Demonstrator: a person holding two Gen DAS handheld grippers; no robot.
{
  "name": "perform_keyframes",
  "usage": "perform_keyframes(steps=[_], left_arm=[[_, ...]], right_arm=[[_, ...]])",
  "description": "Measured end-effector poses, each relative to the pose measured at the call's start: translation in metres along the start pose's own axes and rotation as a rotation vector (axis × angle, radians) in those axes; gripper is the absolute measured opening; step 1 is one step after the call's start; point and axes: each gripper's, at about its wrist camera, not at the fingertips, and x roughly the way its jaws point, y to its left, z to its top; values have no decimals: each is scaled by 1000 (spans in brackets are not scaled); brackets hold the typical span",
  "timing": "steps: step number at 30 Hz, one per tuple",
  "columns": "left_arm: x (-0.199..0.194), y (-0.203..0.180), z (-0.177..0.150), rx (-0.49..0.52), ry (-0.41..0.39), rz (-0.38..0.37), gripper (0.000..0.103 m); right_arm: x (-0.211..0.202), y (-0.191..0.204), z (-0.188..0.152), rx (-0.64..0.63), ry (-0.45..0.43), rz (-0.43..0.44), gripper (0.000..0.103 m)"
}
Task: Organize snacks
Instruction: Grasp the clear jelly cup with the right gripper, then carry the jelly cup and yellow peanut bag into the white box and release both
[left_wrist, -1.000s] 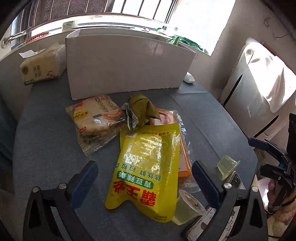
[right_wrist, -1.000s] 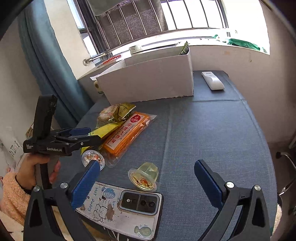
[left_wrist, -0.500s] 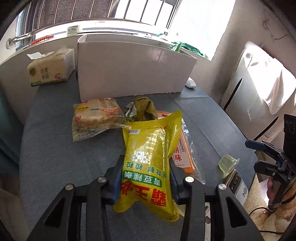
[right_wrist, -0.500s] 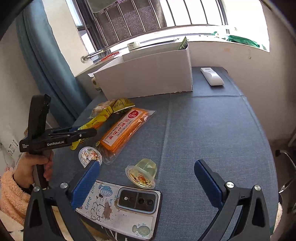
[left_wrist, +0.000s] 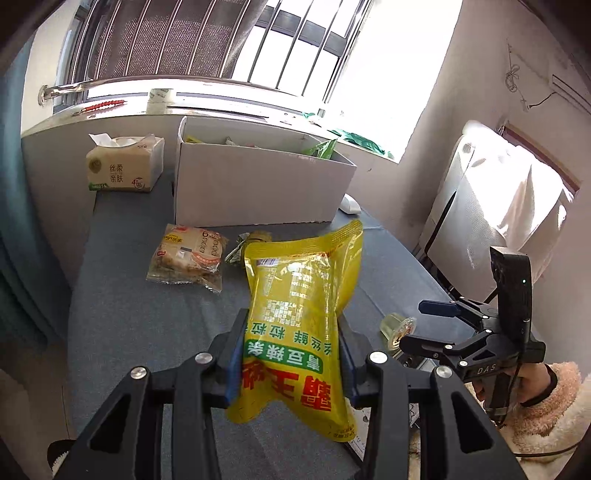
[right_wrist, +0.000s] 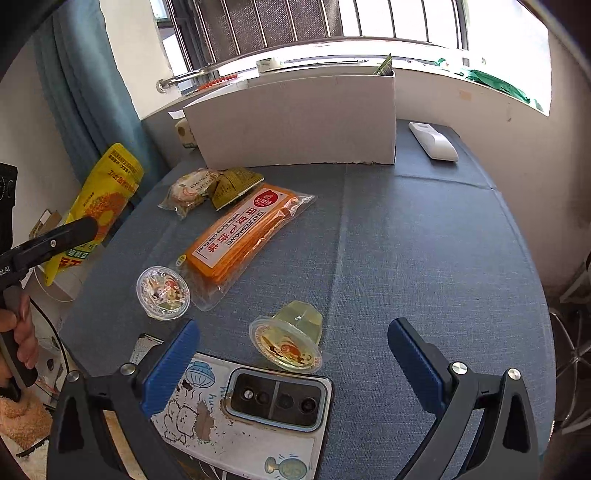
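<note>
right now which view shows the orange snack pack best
The right wrist view: the orange snack pack lies fully visible on the table, label readable. In the left wrist view the yellow bag seems to hide it completely.

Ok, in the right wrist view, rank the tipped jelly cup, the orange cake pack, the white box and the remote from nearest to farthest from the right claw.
1. Tipped jelly cup, between the open right claw's fingers.
2. Orange cake pack, ahead, left.
3. and 4. White box, at the table's back, and remote, back right: too close to call.
</note>
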Motion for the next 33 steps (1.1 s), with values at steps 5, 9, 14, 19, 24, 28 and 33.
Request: perform_keyframes(steps=[5, 9, 14, 19, 24, 28, 33], left_arm=[[-5, 5, -6, -30, -10, -8, 46], [-5, 5, -6, -28, -12, -9, 46], [-3, 3, -5, -27, -11, -20, 46], [-4, -4, 2, 5, -27, -28, 46], [-4, -10, 25, 20, -69, -26, 46], [0, -20, 66, 93, -122, -13, 46], [16, -19, 142, 103, -196, -10, 46]], right_arm=[[15, -1, -3, 10, 28, 1, 103], [19, -15, -5, 86, 47, 29, 50], [12, -15, -5, 77, 26, 60, 49], [-5, -21, 6, 119, -27, 122, 49], [-27, -28, 31, 130, -121, 166, 49], [-36, -37, 76, 117, -190, 191, 49], [-37, -49, 155, 126, -272, 217, 49]])
